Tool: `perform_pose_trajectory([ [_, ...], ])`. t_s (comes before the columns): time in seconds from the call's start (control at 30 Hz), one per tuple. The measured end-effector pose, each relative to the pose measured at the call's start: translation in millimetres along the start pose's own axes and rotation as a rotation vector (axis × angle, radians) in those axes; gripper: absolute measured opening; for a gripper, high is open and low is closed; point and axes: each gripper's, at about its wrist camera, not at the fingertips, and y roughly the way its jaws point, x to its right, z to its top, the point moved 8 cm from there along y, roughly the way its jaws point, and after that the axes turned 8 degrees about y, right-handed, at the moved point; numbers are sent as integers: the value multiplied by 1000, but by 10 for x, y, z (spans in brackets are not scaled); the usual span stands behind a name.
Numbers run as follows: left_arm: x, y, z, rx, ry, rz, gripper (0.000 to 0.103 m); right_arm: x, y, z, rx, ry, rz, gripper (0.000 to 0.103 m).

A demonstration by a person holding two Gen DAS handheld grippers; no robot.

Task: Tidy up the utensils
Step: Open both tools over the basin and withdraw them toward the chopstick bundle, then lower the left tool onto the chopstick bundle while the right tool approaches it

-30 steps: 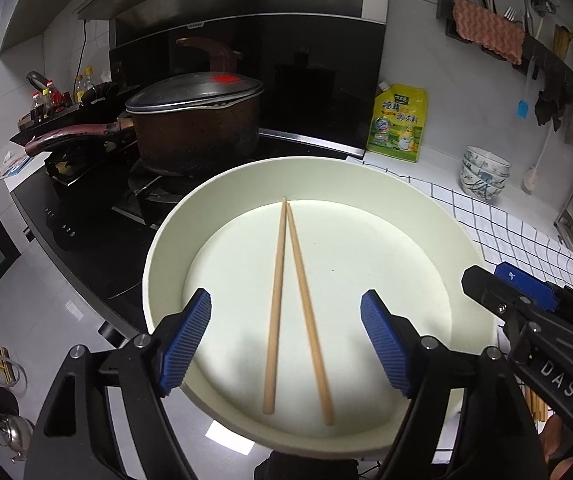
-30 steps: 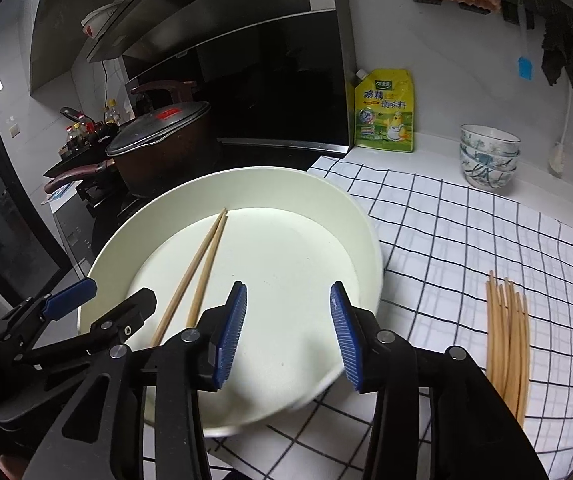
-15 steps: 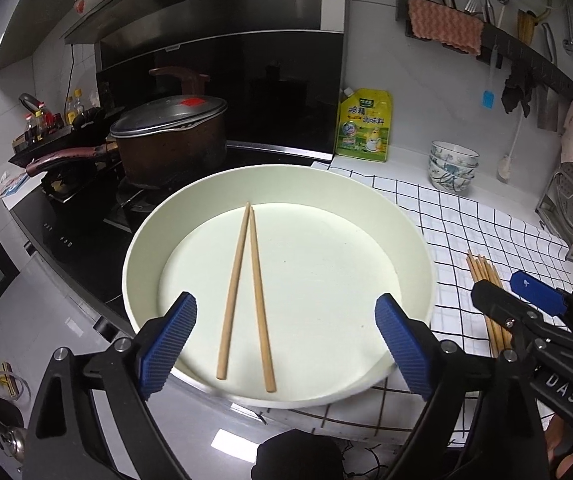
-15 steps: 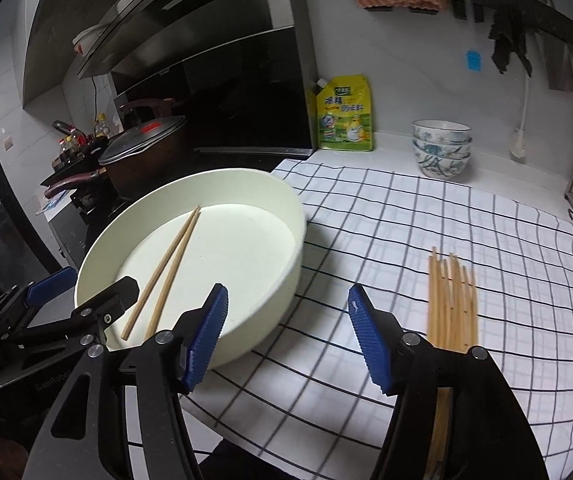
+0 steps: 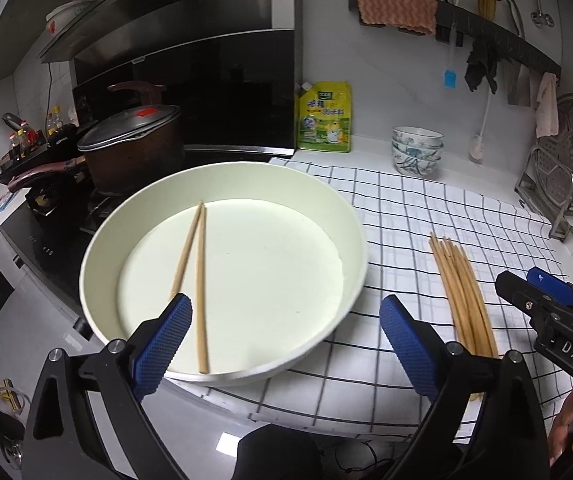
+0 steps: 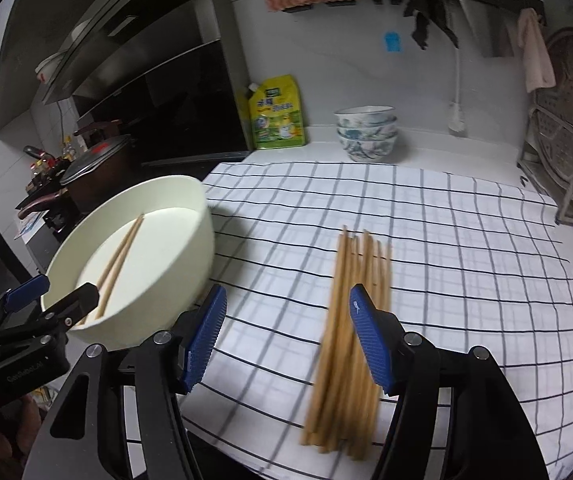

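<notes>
Right at the bottom of the right wrist view, the right hand-held gripper [image 6: 284, 338] was spread wide with nothing in it. Its right blue pad sat in front of the pile of chopsticks [image 6: 352, 332], low and right of the middle. The sticks lay side by side on the checked cloth [image 6: 466, 264] over the tabletop.

At the bottom of the left wrist view, the left hand-held gripper [image 5: 282, 342] was spread wide too, and held nothing. It sat at the near rim of the big white bowl [image 5: 338, 206], which filled the middle left of that view. Two chopsticks [image 5: 198, 276] were lying in the bowl.

The next job looked like picking more sticks from the pile. It would be best to slide over a little, go low, pinch just one pair near the middle, and lift them flat.

Far back, in the upper middle, stood stacked small bowls [image 6: 366, 134] and a yellow bag [image 6: 276, 114].
</notes>
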Motion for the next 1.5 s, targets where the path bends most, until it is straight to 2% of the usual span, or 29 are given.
perform_pose_trajectory([
  [0.17,222,14,-11,3,15,-26,95,355,5,-59,-20,20,-59,65],
  [0.57,485,114,-136,-13,1,-50,96,913,360,-332,-135,26,-189,65],
  [0.77,617,180,-163,-33,-16,-87,97,979,554,-356,-175,14,-218,65],
  [0.97,852,268,-134,-44,25,-101,97,1027,627,-335,-172,-5,-254,65],
  [1.17,986,379,-128,-56,42,-86,97,1064,653,-394,-202,-2,-227,65],
  [1.5,1002,488,-238,-79,42,-43,97,1061,646,-436,-227,6,-175,65],
])
